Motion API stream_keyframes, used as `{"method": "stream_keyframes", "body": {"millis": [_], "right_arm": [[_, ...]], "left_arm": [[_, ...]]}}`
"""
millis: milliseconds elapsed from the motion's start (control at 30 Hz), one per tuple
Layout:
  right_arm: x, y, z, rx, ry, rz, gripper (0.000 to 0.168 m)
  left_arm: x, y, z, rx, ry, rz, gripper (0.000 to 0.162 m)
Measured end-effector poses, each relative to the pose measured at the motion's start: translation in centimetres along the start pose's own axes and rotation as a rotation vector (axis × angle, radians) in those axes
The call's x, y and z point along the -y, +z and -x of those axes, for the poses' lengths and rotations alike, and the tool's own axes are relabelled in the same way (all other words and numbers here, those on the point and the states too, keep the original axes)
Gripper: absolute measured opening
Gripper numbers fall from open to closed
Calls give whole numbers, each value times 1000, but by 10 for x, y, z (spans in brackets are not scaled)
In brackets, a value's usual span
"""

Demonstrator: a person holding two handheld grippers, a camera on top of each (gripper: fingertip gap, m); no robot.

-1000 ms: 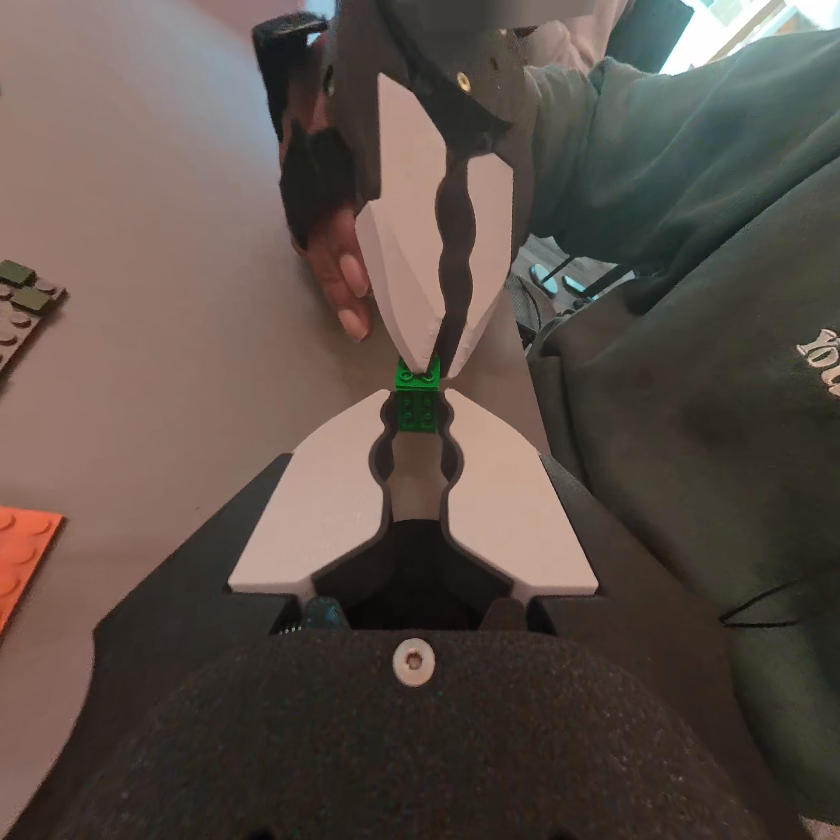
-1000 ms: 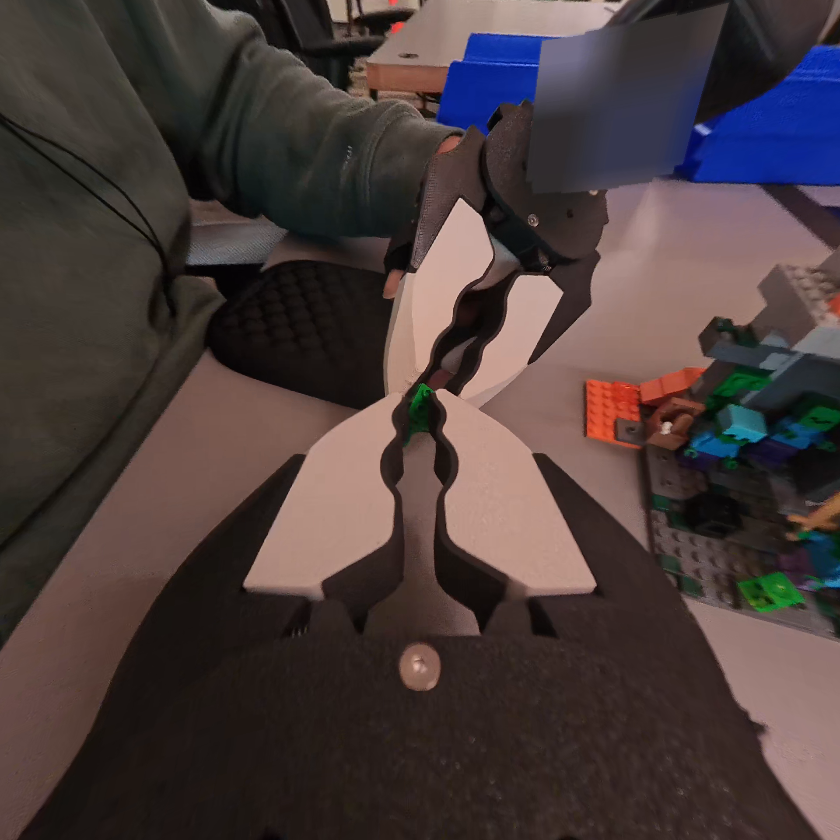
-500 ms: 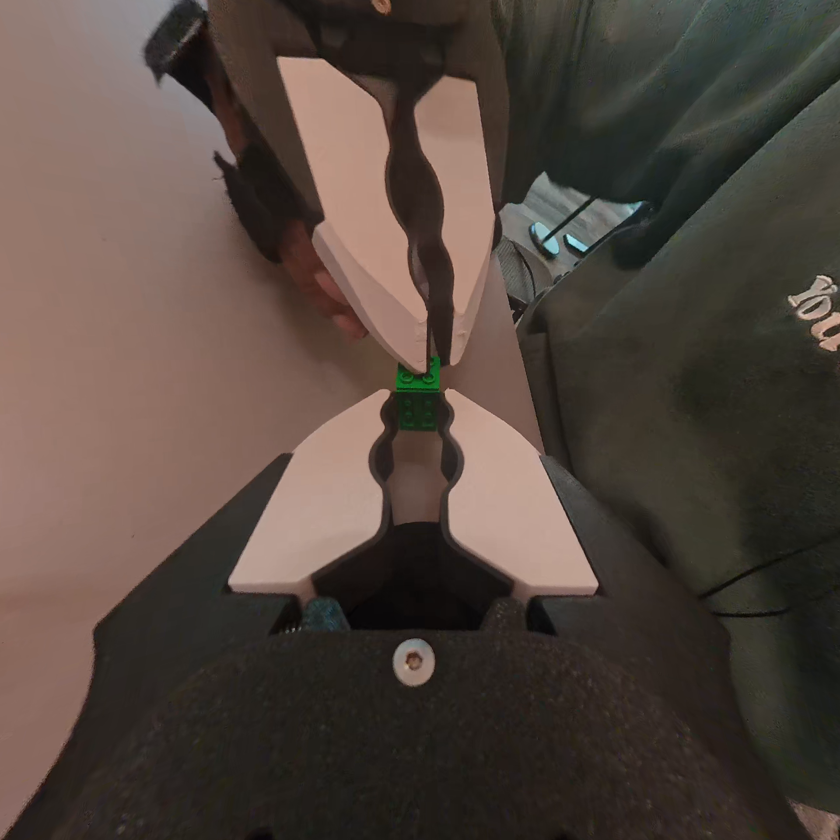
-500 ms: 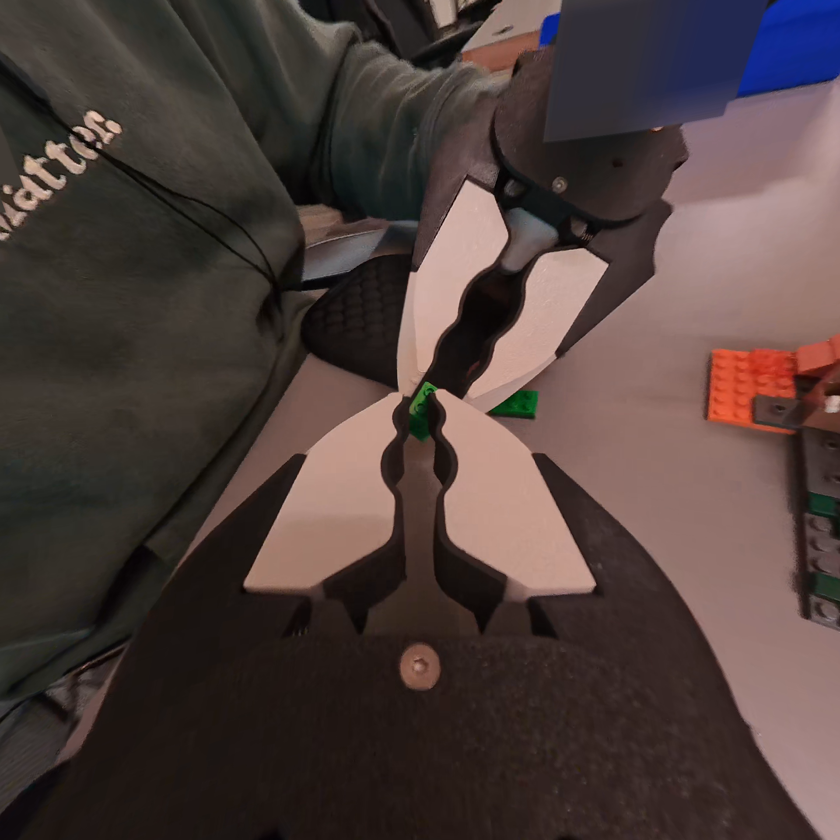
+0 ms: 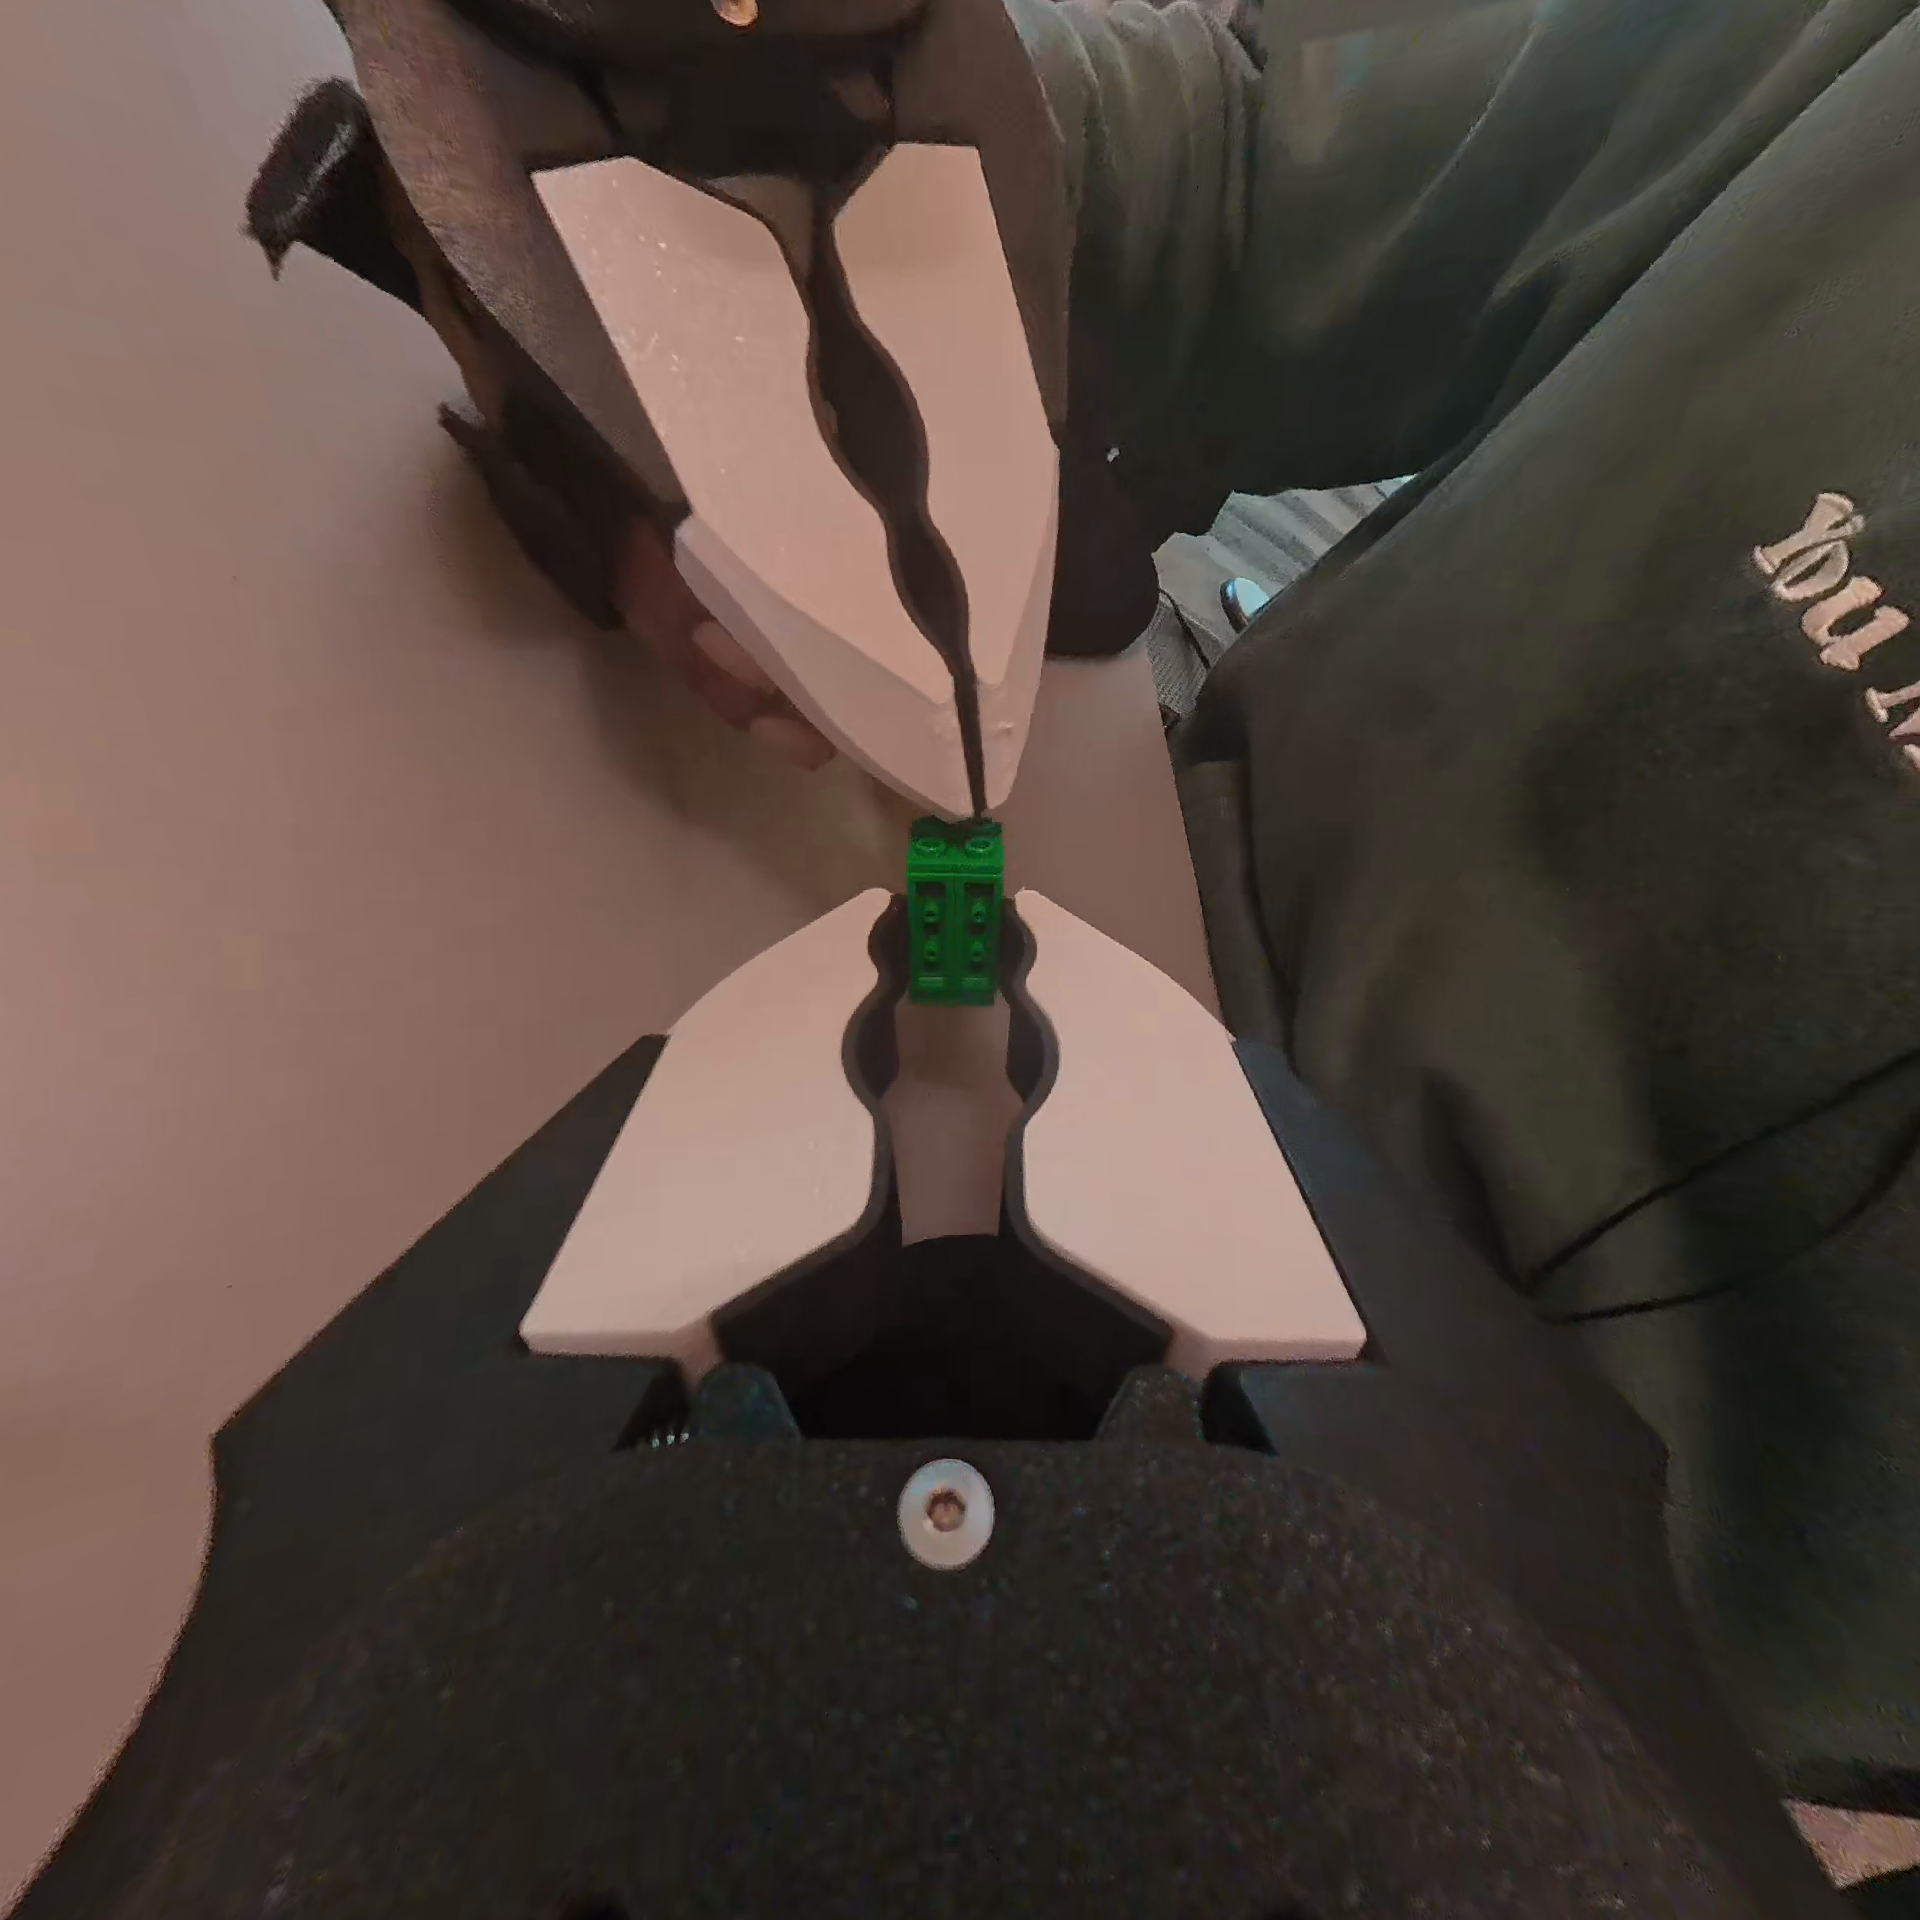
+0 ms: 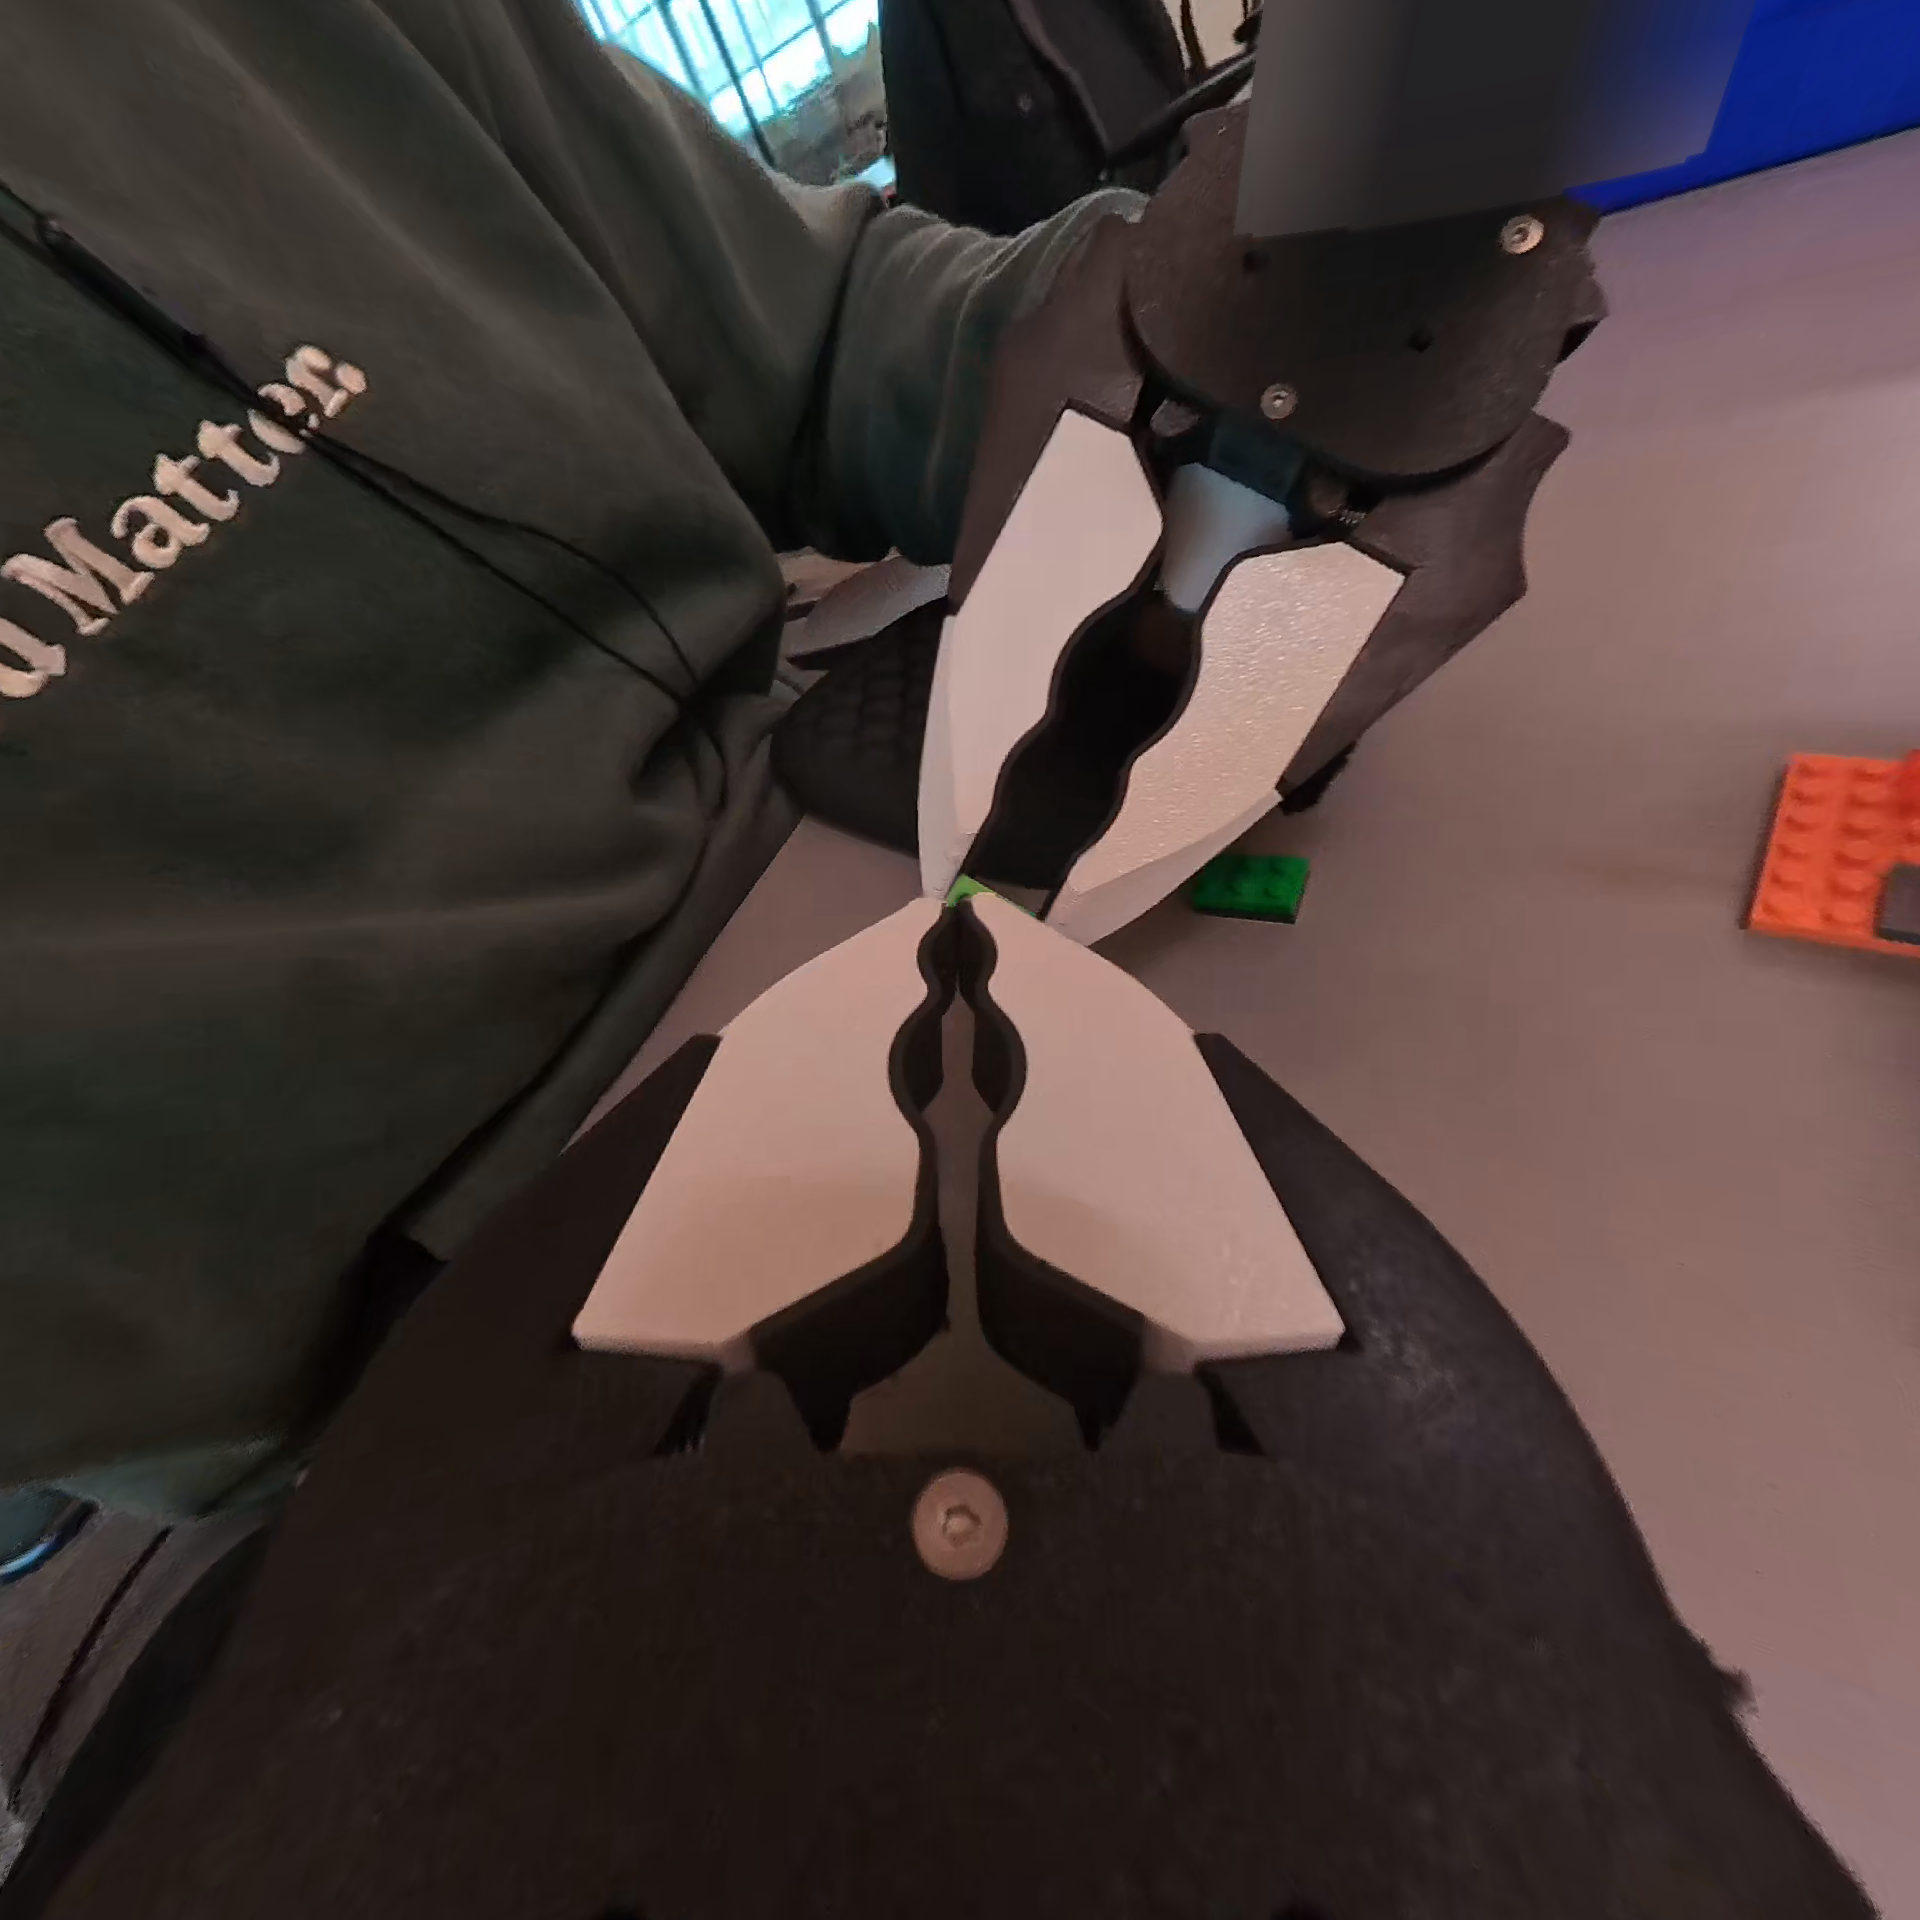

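Grey table [image 6: 1558, 1039], studded green brick [image 5: 954, 935] — left gripper [image 5: 954, 951] clamped

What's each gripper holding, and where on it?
Left gripper clamps the small green plastic stud brick by its two sides. Right gripper pinches its far end, jaws nearly closed.

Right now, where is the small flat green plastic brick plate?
In the right wrist view, the small flat green plastic brick plate lies on the grey table, right of centre, beside the left hand-held gripper.

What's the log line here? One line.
left gripper: shut on green brick | right gripper: shut, tips at brick top | nearby: green plate, orange plate
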State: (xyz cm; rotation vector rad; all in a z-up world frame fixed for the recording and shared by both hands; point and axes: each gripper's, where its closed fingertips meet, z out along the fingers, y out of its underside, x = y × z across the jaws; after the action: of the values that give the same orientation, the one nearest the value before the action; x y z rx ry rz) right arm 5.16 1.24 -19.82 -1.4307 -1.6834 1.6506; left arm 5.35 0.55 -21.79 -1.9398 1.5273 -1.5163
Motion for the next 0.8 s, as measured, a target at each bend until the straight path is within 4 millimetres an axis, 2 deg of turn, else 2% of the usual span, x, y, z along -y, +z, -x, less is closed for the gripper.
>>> {"method": "stream_keyframes", "body": {"millis": [167, 400, 533, 600, 667, 800], "right_arm": [[1, 0, -3, -29, 20, -7, 0], [3, 5, 5, -31, 109, -22, 0], [6, 3, 4, -93, 82, -54, 0], [10, -3, 1, -144, 39, -74, 0], [4, -13, -4, -209, 8, -16, 0], [-15, -52, -13, -339, 28, 99, 0]], "left_arm": [[-3, -1, -6, -7, 14, -8, 16], [-11, -3, -19, -37, 33, -3, 16], [-16, -7, -26, -43, 33, -17, 16], [-16, -10, -27, -39, 36, -41, 16], [-11, -12, -26, -26, 46, -69, 16], [-5, -12, -26, -3, 68, -91, 16]]}}
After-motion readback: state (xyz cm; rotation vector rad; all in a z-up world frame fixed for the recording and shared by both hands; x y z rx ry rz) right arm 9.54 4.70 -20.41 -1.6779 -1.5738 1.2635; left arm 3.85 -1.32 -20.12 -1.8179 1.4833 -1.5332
